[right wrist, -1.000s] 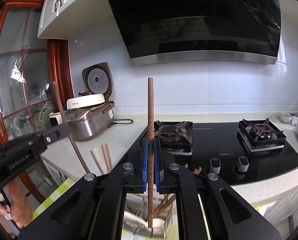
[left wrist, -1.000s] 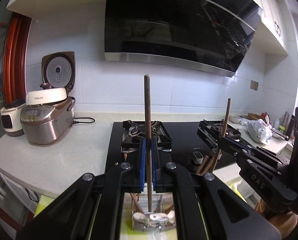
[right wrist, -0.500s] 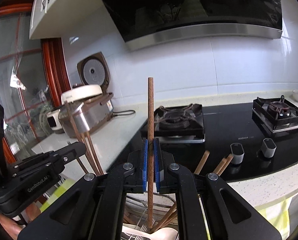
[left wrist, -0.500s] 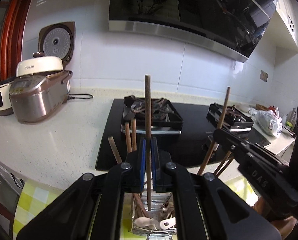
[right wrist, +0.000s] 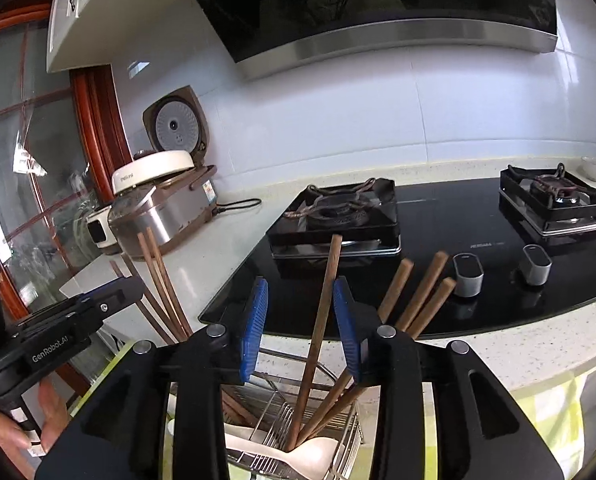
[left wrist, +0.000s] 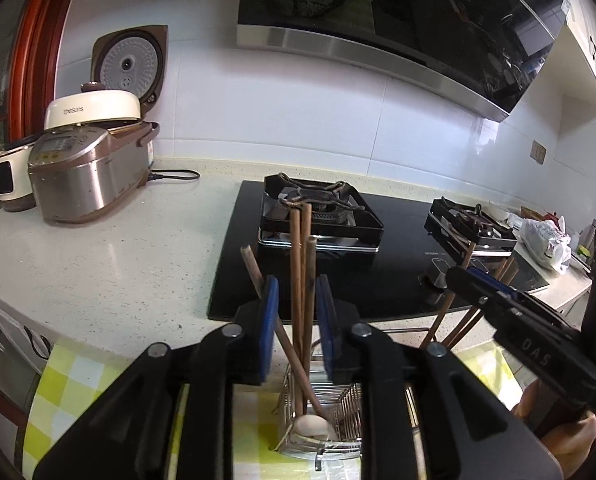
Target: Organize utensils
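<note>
Far left on the pale speckled stone countertop [left wrist: 110, 280]: a steel-and-brown rice cooker with its lid up [left wrist: 90, 176]. Nearer, over the wire-mesh metal utensil basket [left wrist: 338, 408] on a yellow-checked cloth [left wrist: 70, 384]: left gripper [left wrist: 296, 320], blue-padded jaws opening, dark brown wooden chopsticks [left wrist: 302, 280] standing upright between the pads, no pad pressing on them, lower ends down in the basket beside a pale plastic spoon [left wrist: 312, 426]. Right of that: right gripper [right wrist: 300, 324], jaws likewise opening, one leaning brown wooden chopstick [right wrist: 324, 304] free between its pads, foot in the same basket. Far right beyond: black glass gas hob [right wrist: 438, 232].
</note>
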### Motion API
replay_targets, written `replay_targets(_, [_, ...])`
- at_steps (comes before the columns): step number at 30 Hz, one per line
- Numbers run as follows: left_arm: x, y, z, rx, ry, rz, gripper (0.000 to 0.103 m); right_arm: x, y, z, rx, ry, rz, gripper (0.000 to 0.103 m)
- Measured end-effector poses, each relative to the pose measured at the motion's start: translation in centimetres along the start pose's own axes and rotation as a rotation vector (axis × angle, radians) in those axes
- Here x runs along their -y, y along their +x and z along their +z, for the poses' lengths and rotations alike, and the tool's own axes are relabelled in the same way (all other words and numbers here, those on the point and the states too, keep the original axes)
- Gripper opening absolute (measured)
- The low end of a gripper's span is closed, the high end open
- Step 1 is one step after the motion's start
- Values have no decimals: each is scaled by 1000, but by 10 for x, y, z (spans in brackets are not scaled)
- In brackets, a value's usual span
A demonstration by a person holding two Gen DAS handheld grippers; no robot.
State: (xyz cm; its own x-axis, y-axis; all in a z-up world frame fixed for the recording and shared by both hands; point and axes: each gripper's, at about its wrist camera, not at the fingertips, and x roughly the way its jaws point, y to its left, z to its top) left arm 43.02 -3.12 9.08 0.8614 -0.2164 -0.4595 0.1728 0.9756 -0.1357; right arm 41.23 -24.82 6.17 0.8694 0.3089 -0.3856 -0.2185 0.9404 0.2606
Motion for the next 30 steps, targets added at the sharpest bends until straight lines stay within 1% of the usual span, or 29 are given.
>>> replay_targets(2, [-2,-12,1,22,-1,10,38,0,-9,3,10,0,10,34])
replay_targets(6, [-2,-35,3,53,23,34,51,-5,-34,10,30,-23,16,36])
replay_targets(7, [-1,-43,3,63,33,47,57,-6,-42,11,38,-29,11,36])
replay_targets(8, [-1,-51,4,73,39,57,65,-8,-51,12,49,-36,0,39])
replay_targets(9, [-1,-61,3,89,44,68,69,-10,-61,13,60,-43,-11,42])
replay_targets(11, [0,-80,2,115,50,82,83,-13,-81,13,80,-56,-29,54])
replay_targets(12, [0,-91,1,132,53,90,87,-15,-91,12,89,-66,-41,59])
replay_targets(14, [2,-110,-3,168,55,106,98,-19,-110,8,102,-85,-58,64])
replay_targets(16, [5,-129,-10,196,61,116,98,-23,-125,3,110,-96,-65,69])
replay_targets(18, [9,-145,-17,199,78,110,98,-28,-142,-5,123,-111,-78,78])
replay_targets(20, [13,-158,-26,207,84,112,98,-33,-158,-14,139,-124,-90,82])
replay_targets(22, [15,-171,-36,219,78,106,98,-40,-170,-26,144,-136,-93,85])
replay_targets(25, [14,-182,-49,220,57,99,98,-45,-178,-37,128,-146,-90,85])
replay_targets(30, [7,-178,-65,166,16,73,98,-50,-177,-54,85,-129,-102,85])
